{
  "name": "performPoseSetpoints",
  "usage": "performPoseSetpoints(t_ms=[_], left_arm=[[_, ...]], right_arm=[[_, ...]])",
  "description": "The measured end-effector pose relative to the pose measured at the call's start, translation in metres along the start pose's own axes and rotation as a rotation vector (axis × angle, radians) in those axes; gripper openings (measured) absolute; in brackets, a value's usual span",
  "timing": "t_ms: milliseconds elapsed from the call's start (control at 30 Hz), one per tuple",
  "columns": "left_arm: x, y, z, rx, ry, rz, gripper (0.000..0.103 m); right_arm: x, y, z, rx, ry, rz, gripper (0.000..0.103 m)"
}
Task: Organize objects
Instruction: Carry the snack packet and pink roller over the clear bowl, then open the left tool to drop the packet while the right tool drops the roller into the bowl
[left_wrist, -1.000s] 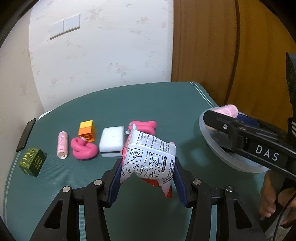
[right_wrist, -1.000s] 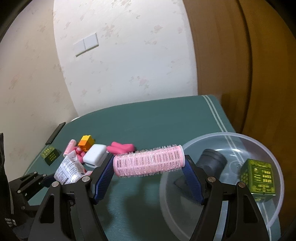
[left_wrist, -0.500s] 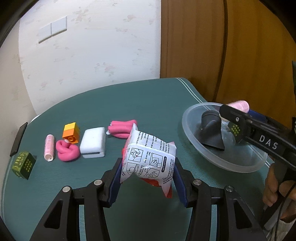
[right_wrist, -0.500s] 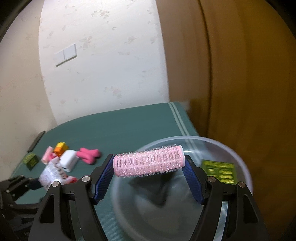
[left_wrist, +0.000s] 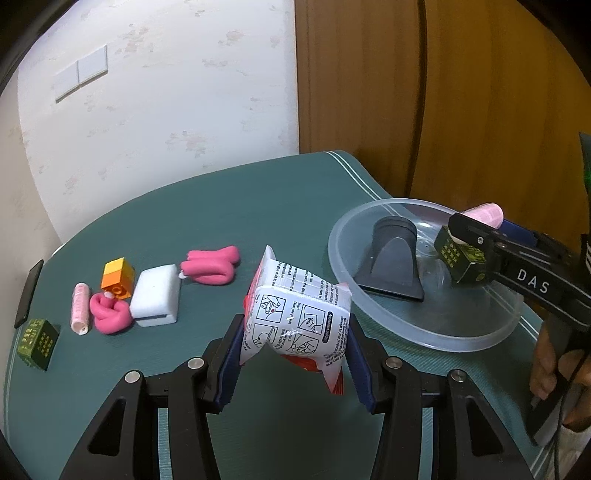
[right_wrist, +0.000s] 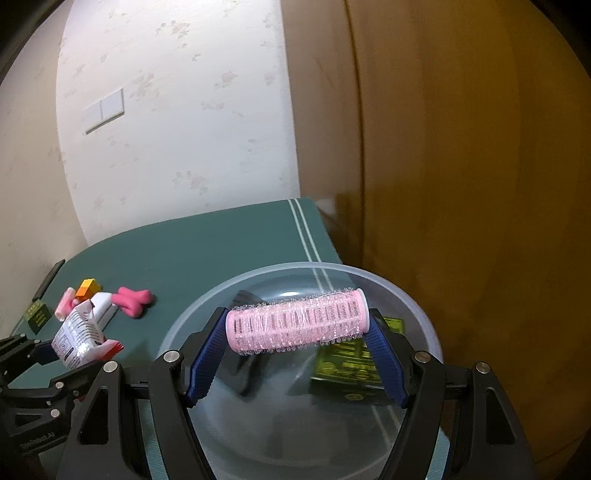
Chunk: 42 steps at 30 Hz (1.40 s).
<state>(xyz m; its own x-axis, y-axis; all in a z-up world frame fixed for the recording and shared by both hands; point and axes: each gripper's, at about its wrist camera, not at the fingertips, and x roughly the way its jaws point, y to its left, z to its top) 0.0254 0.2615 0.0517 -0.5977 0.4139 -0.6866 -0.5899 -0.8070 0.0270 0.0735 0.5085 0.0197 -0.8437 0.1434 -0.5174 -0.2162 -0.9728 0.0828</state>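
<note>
My left gripper (left_wrist: 295, 347) is shut on a white and red printed packet (left_wrist: 295, 317), held above the green mat. My right gripper (right_wrist: 297, 350) is shut on a pink hair roller (right_wrist: 297, 325), gripped end to end and hanging over the clear plastic bowl (right_wrist: 417, 306). In the bowl lie a dark grey wedge-shaped piece (left_wrist: 393, 254) and a green printed box (left_wrist: 461, 258). In the left wrist view the right gripper (left_wrist: 480, 230) reaches over the bowl's (left_wrist: 436, 338) right side, the roller's end (left_wrist: 487, 216) showing behind it.
On the mat's left lie a second green box (left_wrist: 37, 343), a small pink roller (left_wrist: 80, 308), two pink clay lumps (left_wrist: 110, 314) (left_wrist: 212, 266), an orange block (left_wrist: 117, 277), a white sponge (left_wrist: 157, 295) and a black phone (left_wrist: 28, 291). A wooden door stands behind the bowl.
Both grippers have moved to the right with their loads. The right one has carried the roller from beside the bowl to over it; the left has drawn nearer the bowl.
</note>
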Motion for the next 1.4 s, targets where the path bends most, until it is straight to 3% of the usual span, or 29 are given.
performPoseSetpoints(t_ms=[1033, 1233, 1300, 1400], left_arm=[[0.025, -0.044, 0.025, 0.081, 0.017, -0.107, 0.054], [0.027, -0.051, 0.029, 0.08, 0.023, -0.171, 0.055], [0.027, -0.053, 0.029, 0.075, 0.03, -0.206, 0.062], [0.027, -0.052, 0.029, 0.059, 0.022, -0.219, 0.099]], right_arm=[[0.001, -0.035, 0.004, 0.094, -0.008, -0.034, 0.074], [0.001, -0.035, 0.003, 0.098, -0.007, -0.033, 0.074], [0.002, -0.036, 0.003, 0.098, -0.006, -0.032, 0.074], [0.001, -0.036, 0.004, 0.105, -0.004, -0.033, 0.074]])
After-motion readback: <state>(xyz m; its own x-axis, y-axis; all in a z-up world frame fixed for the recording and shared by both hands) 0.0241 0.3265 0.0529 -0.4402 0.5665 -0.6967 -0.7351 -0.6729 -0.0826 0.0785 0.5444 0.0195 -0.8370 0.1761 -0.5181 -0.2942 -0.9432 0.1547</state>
